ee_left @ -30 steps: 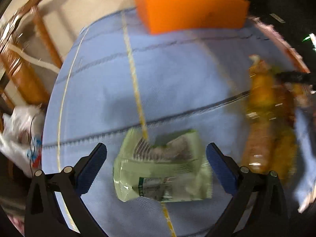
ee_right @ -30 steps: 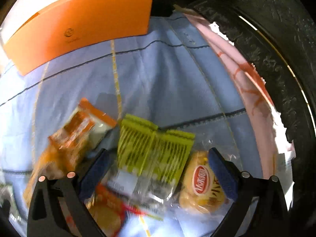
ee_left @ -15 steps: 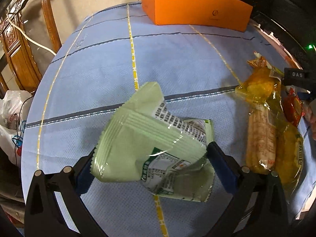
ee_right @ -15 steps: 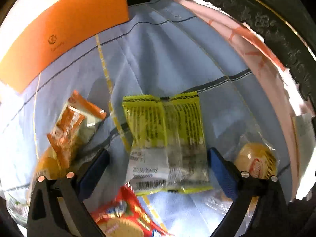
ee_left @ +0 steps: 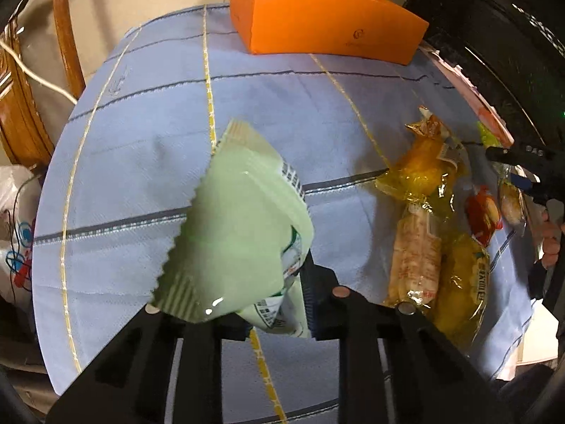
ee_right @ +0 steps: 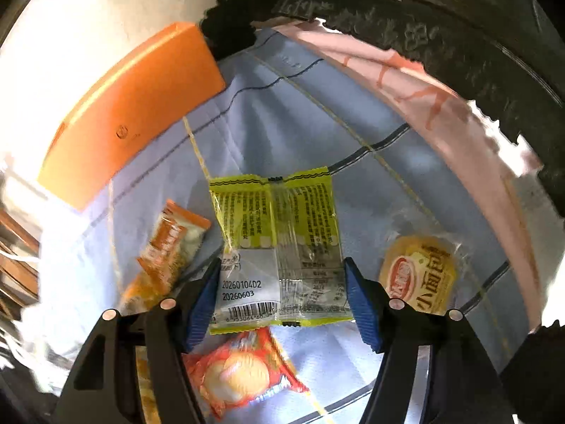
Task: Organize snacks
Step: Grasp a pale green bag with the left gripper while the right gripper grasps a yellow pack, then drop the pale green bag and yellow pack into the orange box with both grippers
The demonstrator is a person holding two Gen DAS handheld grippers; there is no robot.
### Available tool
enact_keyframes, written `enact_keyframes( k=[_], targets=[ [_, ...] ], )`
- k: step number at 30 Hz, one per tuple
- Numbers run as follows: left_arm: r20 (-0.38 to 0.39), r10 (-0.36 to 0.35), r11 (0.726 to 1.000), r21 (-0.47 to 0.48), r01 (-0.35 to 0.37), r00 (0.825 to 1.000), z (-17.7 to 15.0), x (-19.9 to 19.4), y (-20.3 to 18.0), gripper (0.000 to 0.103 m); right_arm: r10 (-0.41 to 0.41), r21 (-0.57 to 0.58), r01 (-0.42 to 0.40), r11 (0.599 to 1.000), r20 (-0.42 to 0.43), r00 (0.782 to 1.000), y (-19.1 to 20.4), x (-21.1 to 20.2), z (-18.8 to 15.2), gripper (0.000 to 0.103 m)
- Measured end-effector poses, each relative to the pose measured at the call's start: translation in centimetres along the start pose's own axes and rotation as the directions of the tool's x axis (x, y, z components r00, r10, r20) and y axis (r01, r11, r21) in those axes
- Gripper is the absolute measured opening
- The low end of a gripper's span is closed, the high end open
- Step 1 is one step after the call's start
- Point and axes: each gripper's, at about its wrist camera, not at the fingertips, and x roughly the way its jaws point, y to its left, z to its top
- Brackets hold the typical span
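**Packets in both grippers, orange box ahead**

Left gripper [ee_left: 275,300] clamped on green packet [ee_left: 243,233], held tilted at frame centre, its long axis running lower left to upper right above the blue cloth [ee_left: 141,148]. Right gripper [ee_right: 280,296] narrowed around the yellow packet [ee_right: 275,233], blue pads touching its long edges, long axis pointing away from the camera. Orange box [ee_left: 317,21] at top of frame, well apart; probable destination. Left looks nearer.
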Motion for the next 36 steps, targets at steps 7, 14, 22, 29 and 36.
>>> enact_keyframes(
  k=[7,14,22,29,36],
  targets=[
    [0.064,-0.138,0.984,-0.106,0.144,0.988,2.9,-2.7,0.6,0.02,0.05,-0.048,-0.047,0.998,0.06,0.997,0.6,-3.3,2.1,0.067],
    [0.183,-0.15,0.985,-0.052,0.162,0.972,11.7,-5.9,-0.9,0.02,0.285,-0.154,-0.264,0.952,0.137,0.949,5.5,-7.5,9.0,0.068],
    [0.299,-0.021,0.999,0.03,0.013,0.954,26.4,-4.2,-2.2,0.02,0.304,-0.377,-0.2,0.905,0.242,0.921,14.9,-5.5,20.0,0.068],
    [0.349,-0.05,0.997,0.069,0.028,0.936,35.1,-2.3,-3.0,0.023,0.274,-0.431,-0.151,0.889,0.238,0.932,18.9,-1.1,24.3,0.071],
    [0.359,0.086,0.996,-0.028,-0.081,0.929,34.0,-0.9,-2.6,0.099,0.171,-0.451,-0.016,0.892,0.306,0.936,16.9,-2.4,22.3,0.099]
  ],
)
